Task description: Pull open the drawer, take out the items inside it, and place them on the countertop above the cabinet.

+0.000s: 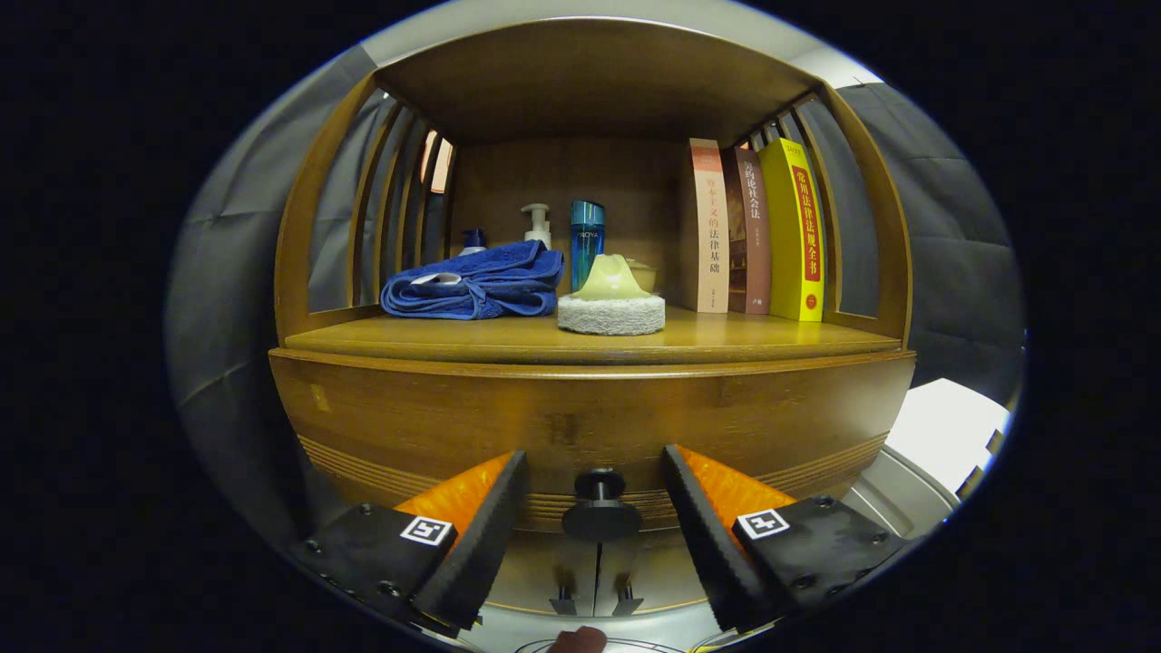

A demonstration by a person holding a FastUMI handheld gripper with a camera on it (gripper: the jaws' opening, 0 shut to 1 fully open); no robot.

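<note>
Two fingers of the gripper stand spread wide, the dark drawer knob between them untouched. The drawer looks shut, so its contents are hidden. On the countertop above rest a blue towel, a sponge, books, and bottles partly concealed behind.

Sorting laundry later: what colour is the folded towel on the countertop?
Blue; the folded towel shows clearly in the gripper view.
</note>
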